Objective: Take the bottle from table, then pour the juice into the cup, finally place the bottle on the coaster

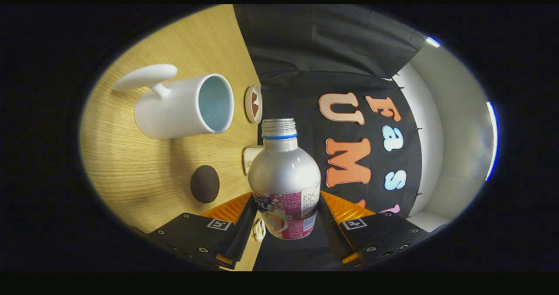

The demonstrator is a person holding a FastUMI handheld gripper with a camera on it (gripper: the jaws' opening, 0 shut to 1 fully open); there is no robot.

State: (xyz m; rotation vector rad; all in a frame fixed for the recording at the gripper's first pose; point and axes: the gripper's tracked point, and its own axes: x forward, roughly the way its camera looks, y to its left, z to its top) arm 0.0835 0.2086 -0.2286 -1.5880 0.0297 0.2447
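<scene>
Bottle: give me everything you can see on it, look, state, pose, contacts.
The bottle looks like silver metal with a rounded shoulder, a pink printed label round its lower body, a threaded neck and a blue ring below the threads. No cap is on it. It sits between the gripper fingers, both pressing its labelled sides, with the neck pointing away from the camera. The view is rolled, so the wooden table and the white cup appear sideways beside it. No liquid visible.

Silver bottle (284,173) with blue neck ring and pink-patterned label; white cup (181,107), pale blue inside, at ten o'clock; dark brown coaster (205,183) on light wood-grain table (131,173); white disc (253,104) with red marks.
</scene>
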